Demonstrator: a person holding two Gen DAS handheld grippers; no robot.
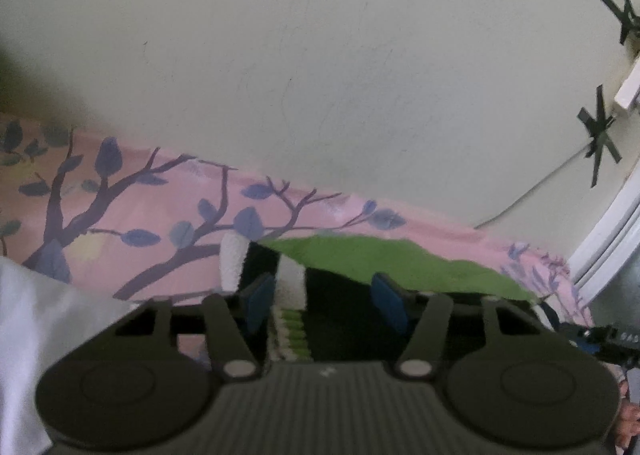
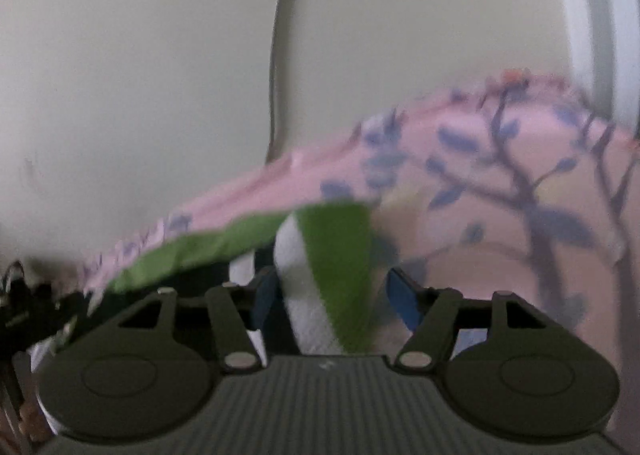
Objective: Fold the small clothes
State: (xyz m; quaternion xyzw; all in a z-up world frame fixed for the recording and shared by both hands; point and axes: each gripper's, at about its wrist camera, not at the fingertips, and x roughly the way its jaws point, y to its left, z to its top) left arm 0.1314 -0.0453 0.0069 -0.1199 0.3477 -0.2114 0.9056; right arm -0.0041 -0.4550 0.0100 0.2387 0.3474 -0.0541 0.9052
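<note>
1. A pale, scuffed wall (image 1: 320,75) rose behind a pink bedsheet (image 1: 132,207) printed with purple branches and blue leaves.
2. The small garment (image 1: 400,259) – green, black and white, soft and knit-like – lay on the sheet, one flap lifted.
3. The left gripper (image 1: 324,297) stood spread around a striped edge, its pads not clearly pressing.
4. The right gripper (image 2: 332,295) appeared to pinch the green-and-white flap, though blur left that uncertain.
5. Judged mid-fold – the next move called for laying the flap flat over the body.
</note>
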